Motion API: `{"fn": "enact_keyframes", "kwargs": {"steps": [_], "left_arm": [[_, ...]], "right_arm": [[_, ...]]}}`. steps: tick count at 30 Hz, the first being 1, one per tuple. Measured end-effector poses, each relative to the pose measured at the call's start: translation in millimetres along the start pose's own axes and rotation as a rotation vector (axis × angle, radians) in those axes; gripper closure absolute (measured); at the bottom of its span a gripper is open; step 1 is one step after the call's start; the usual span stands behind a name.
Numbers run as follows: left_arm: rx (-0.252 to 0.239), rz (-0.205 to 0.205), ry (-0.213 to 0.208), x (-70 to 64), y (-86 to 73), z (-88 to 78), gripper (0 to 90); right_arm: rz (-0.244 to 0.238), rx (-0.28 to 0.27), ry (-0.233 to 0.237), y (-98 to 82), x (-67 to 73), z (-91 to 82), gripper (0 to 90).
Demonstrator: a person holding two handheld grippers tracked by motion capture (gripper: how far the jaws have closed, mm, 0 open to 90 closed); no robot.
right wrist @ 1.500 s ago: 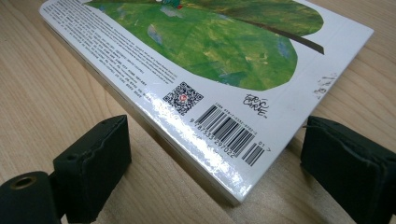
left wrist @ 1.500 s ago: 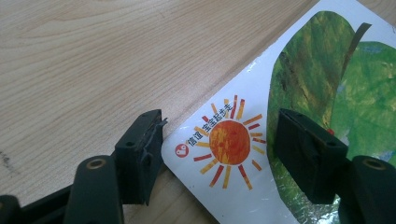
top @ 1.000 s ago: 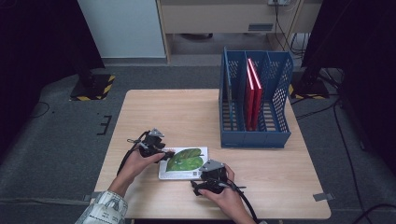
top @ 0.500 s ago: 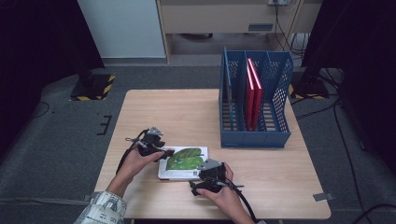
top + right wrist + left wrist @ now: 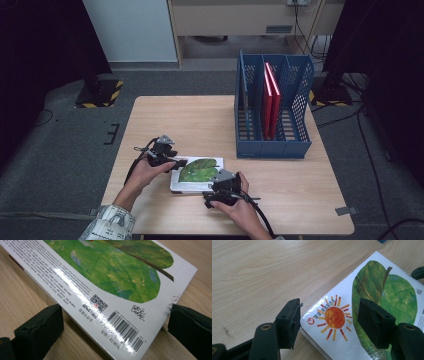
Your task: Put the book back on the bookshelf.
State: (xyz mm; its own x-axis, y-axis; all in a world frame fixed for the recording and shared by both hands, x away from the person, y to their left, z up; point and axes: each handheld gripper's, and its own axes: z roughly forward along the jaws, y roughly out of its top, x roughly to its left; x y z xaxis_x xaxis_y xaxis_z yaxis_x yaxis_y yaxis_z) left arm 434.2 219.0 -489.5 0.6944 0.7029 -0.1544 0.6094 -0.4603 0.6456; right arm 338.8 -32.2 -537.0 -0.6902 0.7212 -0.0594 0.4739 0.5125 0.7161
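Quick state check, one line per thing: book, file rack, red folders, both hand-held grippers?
White picture book with green leaf cover: closed, flat on table.
Blue mesh file rack: upright, far right.
Red folders: standing in rack.
Left hand-held gripper: open, astride book corner.
Right hand-held gripper: open, astride book corner.

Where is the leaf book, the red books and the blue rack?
leaf book (image 5: 198, 170), high view, on its green cover.
red books (image 5: 270, 100), high view, on their red covers.
blue rack (image 5: 270, 149), high view, on its front wall.
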Motion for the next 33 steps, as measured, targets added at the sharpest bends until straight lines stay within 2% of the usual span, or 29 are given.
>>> {"fn": "enact_keyframes", "kwargs": {"steps": [5,7,11,13,18,21,24,29,31,33], "left_arm": [[-0.011,0.000,-0.006,-0.7,2.3,-2.3,34.8],[0.000,0.005,-0.001,-1.2,1.7,-1.1,34.7],[-0.008,-0.001,-0.001,-1.5,2.1,-1.7,34.7],[-0.023,-0.010,-0.014,-2.4,3.7,-3.4,35.0],[-0.021,0.012,-0.025,-9.1,9.8,-4.3,35.1],[-0.030,0.012,-0.019,-10.4,12.3,-6.2,34.9],[-0.023,0.014,-0.019,-10.2,12.3,-6.7,34.9],[-0.017,0.015,-0.021,-9.7,11.3,-5.6,33.9],[-0.025,0.007,-0.027,-9.8,10.7,-4.4,31.3],[-0.042,0.009,-0.013,-11.0,9.4,-5.1,27.1]], "right_arm": [[-0.041,-0.015,-0.030,2.7,5.5,-0.4,0.7],[-0.056,-0.011,-0.035,4.4,7.1,-0.5,0.5],[-0.064,-0.014,-0.048,4.7,9.6,-0.3,0.5],[-0.073,-0.023,-0.039,6.0,11.3,-1.6,2.5],[-0.092,-0.034,-0.030,10.7,18.3,0.6,2.2],[-0.144,-0.019,-0.061,11.4,24.0,3.9,0.4],[-0.148,-0.038,-0.072,12.1,28.8,5.9,0.4],[-0.126,-0.042,-0.066,12.1,28.1,6.2,0.3],[-0.109,-0.043,-0.054,12.9,26.6,5.4,0.4],[-0.100,-0.052,-0.046,13.2,24.8,5.6,0.8]]}}
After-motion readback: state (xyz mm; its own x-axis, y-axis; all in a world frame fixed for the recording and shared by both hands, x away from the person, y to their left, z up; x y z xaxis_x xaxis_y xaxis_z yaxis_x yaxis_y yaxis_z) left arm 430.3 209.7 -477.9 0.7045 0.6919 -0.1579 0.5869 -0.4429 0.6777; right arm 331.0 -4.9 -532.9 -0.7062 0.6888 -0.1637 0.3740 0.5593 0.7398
